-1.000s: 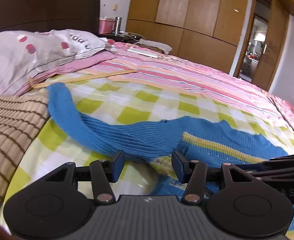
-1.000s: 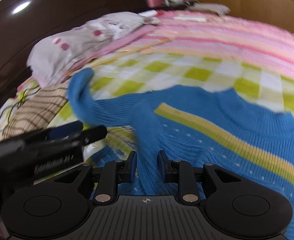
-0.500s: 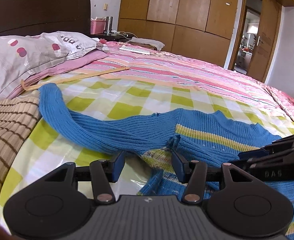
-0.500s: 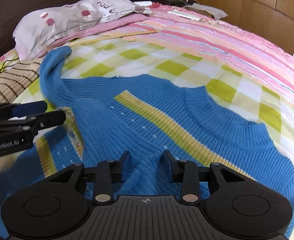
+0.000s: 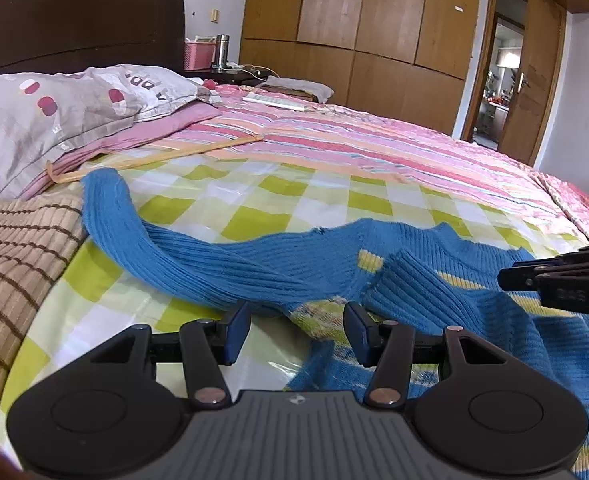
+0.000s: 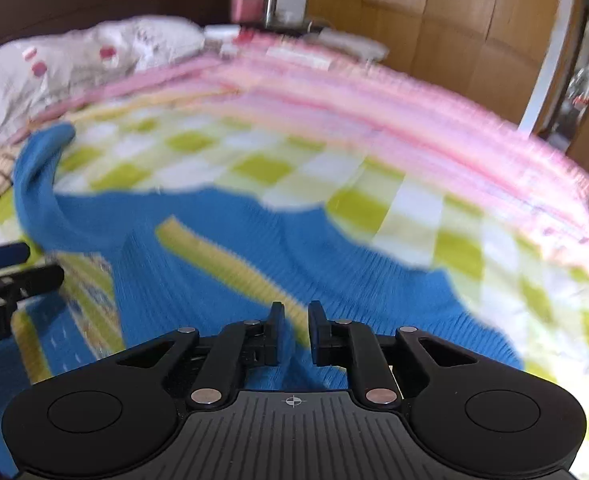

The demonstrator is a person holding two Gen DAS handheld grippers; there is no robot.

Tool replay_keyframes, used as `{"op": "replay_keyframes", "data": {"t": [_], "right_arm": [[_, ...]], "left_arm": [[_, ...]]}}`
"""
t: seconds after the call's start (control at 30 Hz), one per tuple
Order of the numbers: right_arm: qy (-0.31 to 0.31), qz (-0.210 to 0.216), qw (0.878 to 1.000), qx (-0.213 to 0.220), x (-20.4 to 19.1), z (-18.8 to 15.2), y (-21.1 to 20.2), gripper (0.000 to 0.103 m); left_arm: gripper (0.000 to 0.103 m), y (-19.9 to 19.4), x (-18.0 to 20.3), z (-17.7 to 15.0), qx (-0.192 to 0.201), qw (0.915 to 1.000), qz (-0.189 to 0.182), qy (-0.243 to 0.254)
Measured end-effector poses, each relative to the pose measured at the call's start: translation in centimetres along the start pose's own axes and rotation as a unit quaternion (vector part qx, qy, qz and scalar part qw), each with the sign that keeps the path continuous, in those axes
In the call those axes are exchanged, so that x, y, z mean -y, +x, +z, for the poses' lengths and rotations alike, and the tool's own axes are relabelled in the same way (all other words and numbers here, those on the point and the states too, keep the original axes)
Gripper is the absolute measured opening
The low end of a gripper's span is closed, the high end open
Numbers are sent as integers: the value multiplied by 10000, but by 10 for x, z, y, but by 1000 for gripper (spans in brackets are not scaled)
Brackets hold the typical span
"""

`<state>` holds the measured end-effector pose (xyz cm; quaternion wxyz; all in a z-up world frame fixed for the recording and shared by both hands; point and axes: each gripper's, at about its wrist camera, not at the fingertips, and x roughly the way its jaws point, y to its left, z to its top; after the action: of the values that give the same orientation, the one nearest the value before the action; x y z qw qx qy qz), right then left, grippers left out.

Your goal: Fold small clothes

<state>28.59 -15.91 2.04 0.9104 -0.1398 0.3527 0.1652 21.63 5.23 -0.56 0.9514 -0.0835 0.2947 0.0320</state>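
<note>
- Blue knit sweater lies spread on the checked sheet of the bed, body partly turned back so the patterned inside shows just ahead of the left jaws; one sleeve trails off to the left of them toward the striped brown blanket.
- Left gripper: jaws about half apart, nothing between the pads. Sweater edge sits just beyond and to the right of the tips, not pinched.
- Right gripper: jaws narrow and closing; blue knit lies under and between them, near the yellow stripe. Right view is blurred, so I cannot tell whether the pads bite yet.
- Judged step: pinching the sweater body with the right gripper to carry a fold across.
- To do it well: take a shallow bite of the top layer only, or the sheet comes along.
- Confirm the right pinch before lifting; ribbed knit stretches and slips from a light grip.
- Left jaws should go forward and right onto the turned-back edge, so that both corners travel together.
- Risk: the long sleeve drags and bunches; tuck it in first.
</note>
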Motion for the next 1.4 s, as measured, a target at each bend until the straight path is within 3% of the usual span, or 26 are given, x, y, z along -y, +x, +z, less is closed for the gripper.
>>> {"op": "replay_keyframes", "data": {"t": [0.13, 0.23, 0.37, 0.43, 0.6, 0.77, 1.07, 1.23, 1.4], "right_arm": [[-153, 713, 9971, 213, -21, -5, -20, 17], [-460, 1011, 9938, 64, -43, -12, -13, 25], [-699, 825, 9941, -95, -61, -20, 6, 25], [-614, 782, 9950, -113, -64, -19, 4, 14], [-694, 1003, 9925, -60, -71, -24, -9, 10], [-956, 1062, 9897, -99, -80, -30, -10, 15], [-322, 1353, 9903, 32, -68, -8, -21, 18], [-103, 1447, 9894, 64, -67, -7, -24, 19], [-83, 1484, 9888, 112, -66, 2, -26, 19]], "left_arm": [[56, -3, -10, 5, 66, 9998, 88, -172], [56, -5, -17, 7, 115, 9995, 180, -243], [56, -5, -28, 10, 162, 9987, 339, -350], [56, -5, -36, 12, 182, 9977, 444, -478], [56, -6, -56, 15, 257, 9941, 716, -774], [56, 0, -70, 13, 200, 9910, 923, -949], [56, 15, -82, 12, -23, 9880, 895, -1262], [62, 28, -94, 23, -78, 9798, 905, -1779], [62, 38, -92, 32, -107, 9756, 996, -1954]]}}
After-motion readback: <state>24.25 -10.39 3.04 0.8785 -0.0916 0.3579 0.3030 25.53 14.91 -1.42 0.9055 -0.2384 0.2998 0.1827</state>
